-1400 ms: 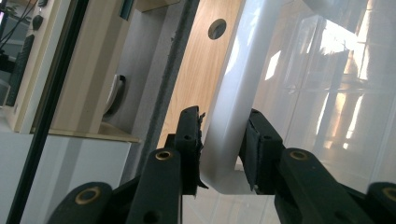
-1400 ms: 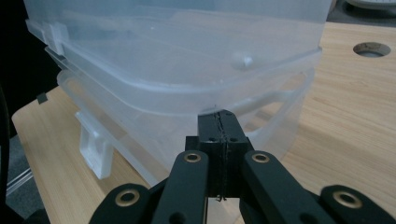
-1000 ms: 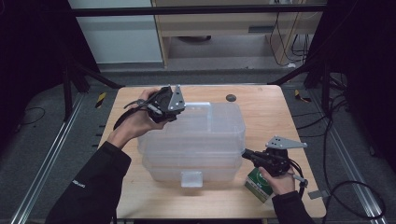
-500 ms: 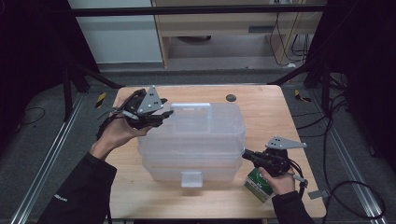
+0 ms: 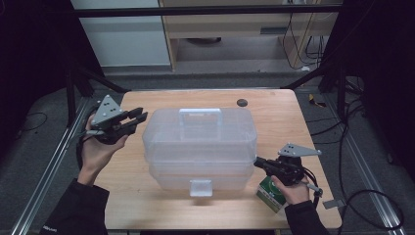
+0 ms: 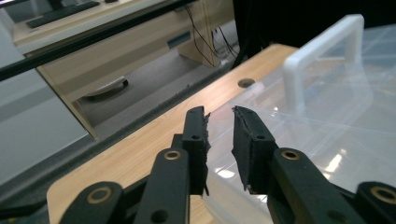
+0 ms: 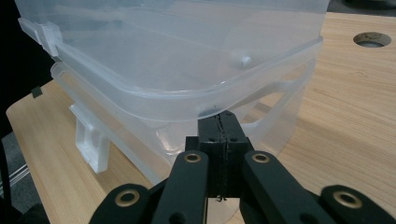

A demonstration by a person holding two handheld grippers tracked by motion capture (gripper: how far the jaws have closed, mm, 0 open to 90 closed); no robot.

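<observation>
While the clear plastic storage box (image 5: pixel 199 144) is sitting in the middle of the counter (image 5: pixel 147 205) with its lid down, the work on it is looking hardly begun. The box is the largest thing here, made of stacked see-through tiers, with a white carry handle (image 5: pixel 199 115) lying on top toward twelve o'clock and a white front latch (image 5: pixel 200 187) hanging at six o'clock. From the high view I am judging that the latch is not yet released and the lid is not yet raised, so opening the box is what is left.

The left gripper (image 5: pixel 138 117) is hovering at nine o'clock of the box, just beside its upper left corner. Its jaws have just been closing, and now they are standing a little apart with nothing between them; in the left gripper view (image 6: pixel 219 126) only the box corner and the handle are lying beyond the tips.

The right gripper (image 5: pixel 258 163) is waiting at four o'clock, its jaws pressed fully together and holding nothing. In the right gripper view (image 7: pixel 223 122) the tips are pointing at the rim between the lid and the lower tier, very near it; whether they are touching I cannot tell.

A small green carton (image 5: pixel 270 193) is lying under the right hand (image 5: pixel 291 191), and a dark round hole (image 5: pixel 242 103) is showing at one o'clock.
</observation>
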